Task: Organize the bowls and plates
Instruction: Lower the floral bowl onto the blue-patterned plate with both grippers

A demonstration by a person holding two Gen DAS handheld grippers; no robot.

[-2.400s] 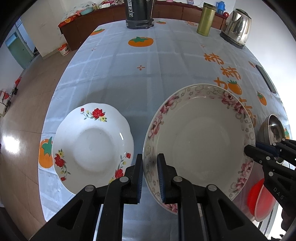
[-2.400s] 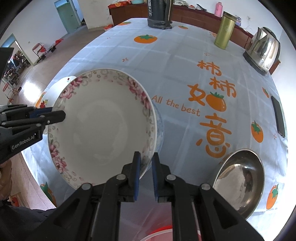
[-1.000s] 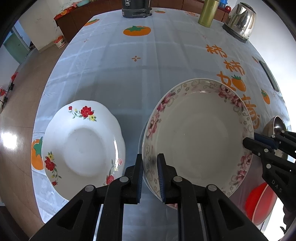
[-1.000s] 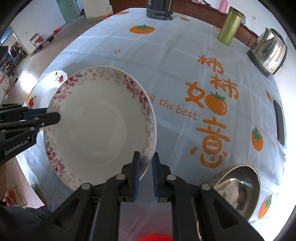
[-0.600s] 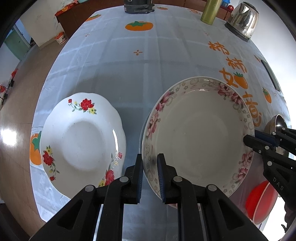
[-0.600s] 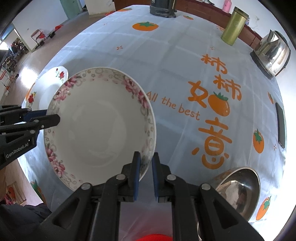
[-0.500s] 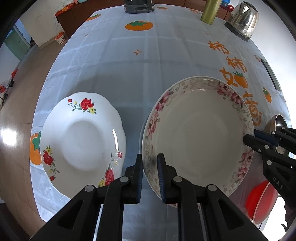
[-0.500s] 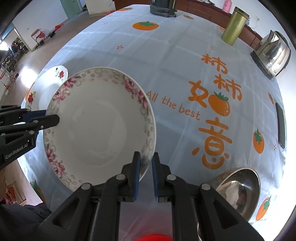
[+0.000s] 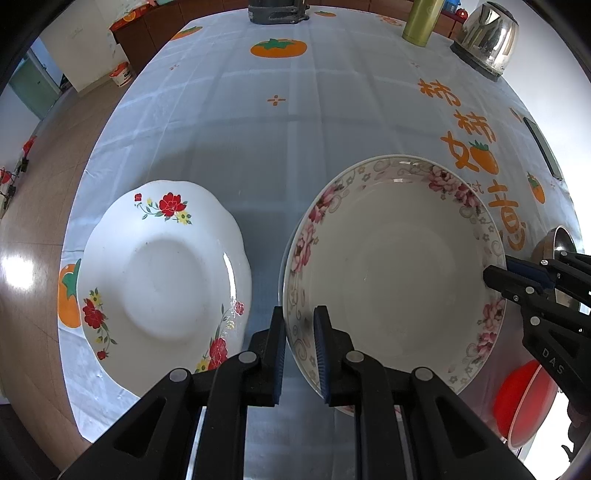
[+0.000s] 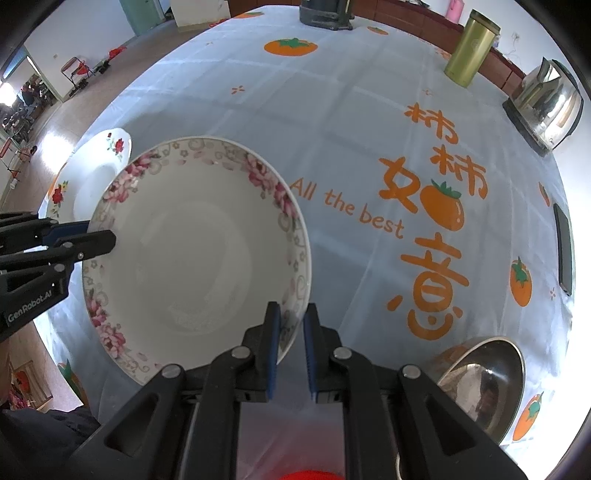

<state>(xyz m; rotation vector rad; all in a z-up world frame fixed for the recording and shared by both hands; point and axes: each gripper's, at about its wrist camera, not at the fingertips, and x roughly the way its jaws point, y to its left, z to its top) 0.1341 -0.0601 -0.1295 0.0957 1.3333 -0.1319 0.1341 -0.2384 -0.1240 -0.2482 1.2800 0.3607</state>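
A white bowl with a pink flower border (image 9: pixel 395 266) (image 10: pixel 195 258) is held over the tablecloth by both grippers. My left gripper (image 9: pixel 299 325) is shut on the bowl's left rim; in the right wrist view it (image 10: pixel 99 240) comes in from the left edge. My right gripper (image 10: pixel 291 317) is shut on the opposite rim, and the left wrist view shows it (image 9: pixel 495 273) at the right. Left of the bowl, a white scalloped plate with red flowers (image 9: pixel 162 280) (image 10: pixel 92 173) lies flat on the table, apart from the bowl.
A steel bowl (image 10: pixel 480 380) (image 9: pixel 557 240) sits near the table's right front edge, with a red bowl (image 9: pixel 524 398) beside it. Further back stand a kettle (image 10: pixel 546 107), a green canister (image 10: pixel 469 48) and a dark appliance (image 9: pixel 277 11). A phone (image 10: pixel 563 247) lies at the right.
Since the earliest frames both views have shifted slightly, with the bowl gripped the same way throughout. Over the last half second nothing has visibly moved.
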